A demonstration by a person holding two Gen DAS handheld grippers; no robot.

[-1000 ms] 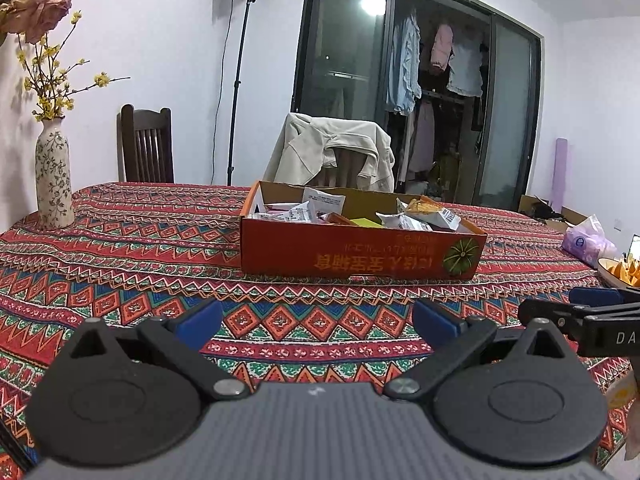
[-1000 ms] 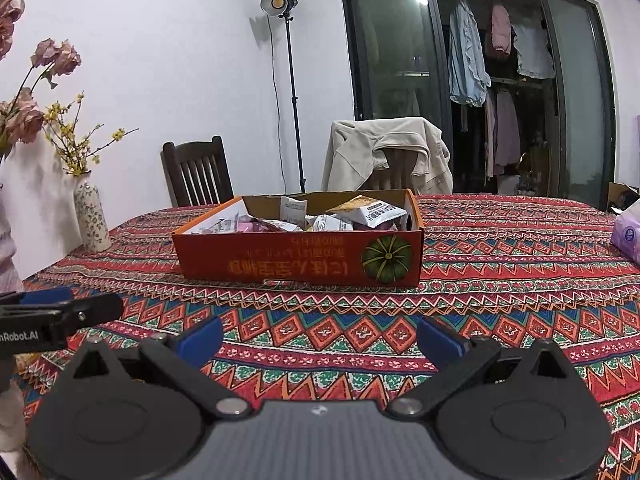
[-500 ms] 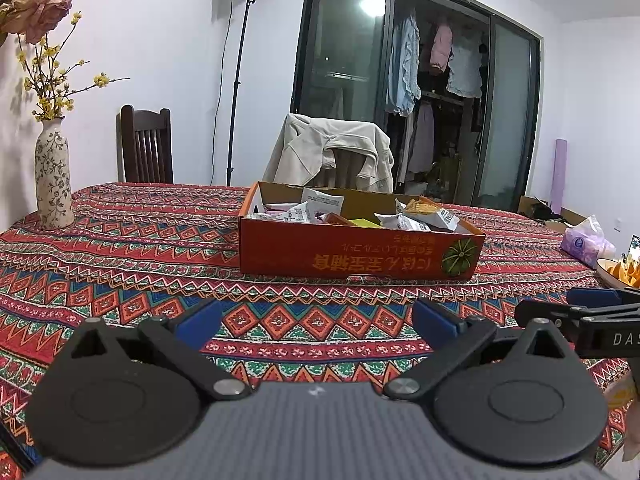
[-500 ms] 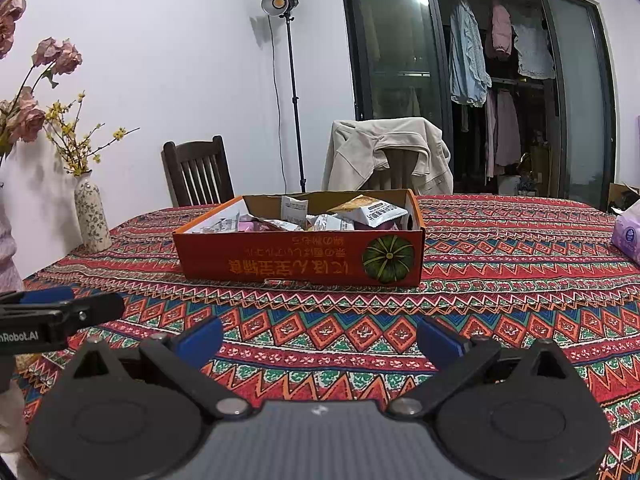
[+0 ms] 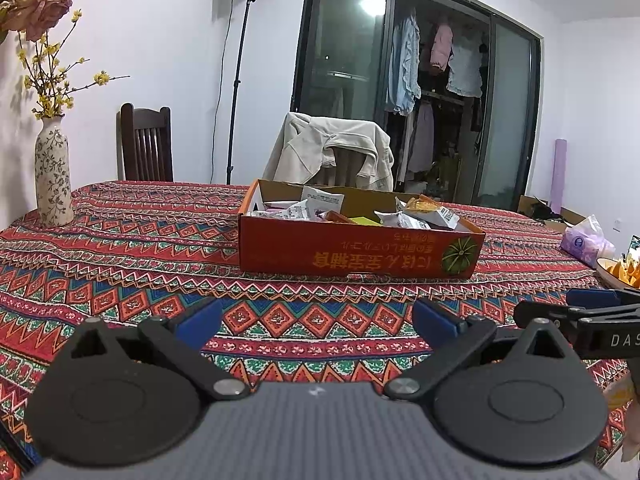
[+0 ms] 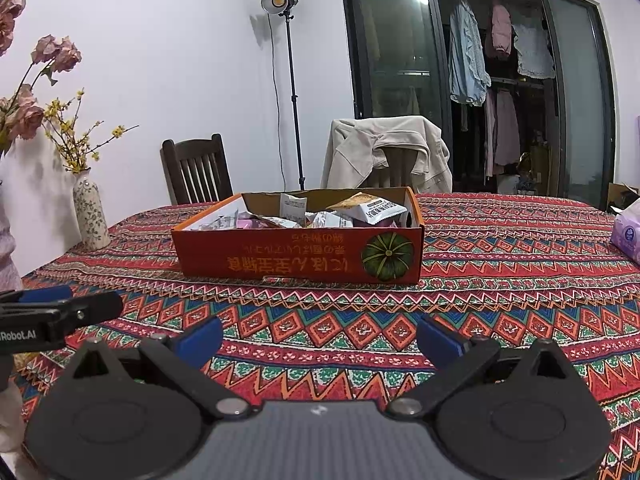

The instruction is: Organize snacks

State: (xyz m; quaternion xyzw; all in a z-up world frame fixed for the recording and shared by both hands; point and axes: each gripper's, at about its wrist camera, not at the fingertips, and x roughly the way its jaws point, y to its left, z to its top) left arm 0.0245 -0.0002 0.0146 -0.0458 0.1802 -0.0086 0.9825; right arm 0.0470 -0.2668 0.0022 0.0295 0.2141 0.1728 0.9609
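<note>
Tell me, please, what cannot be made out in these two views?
- Box floor, both views: hidden by its front wall and piled snacks.
- Bowl, left view: cut by the right edge.
- Snack labels, both views: too small.
- Tissue pack, right view: cut by the edge.

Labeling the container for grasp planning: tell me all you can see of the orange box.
The orange box is a shallow open-topped cardboard tray, brown inside, with upside-down yellow print and a green pumpkin picture on its near wall. It sits flat on the patterned tablecloth, angled slightly, and holds a loose heap of snack packets. Neither gripper touches it.
</note>
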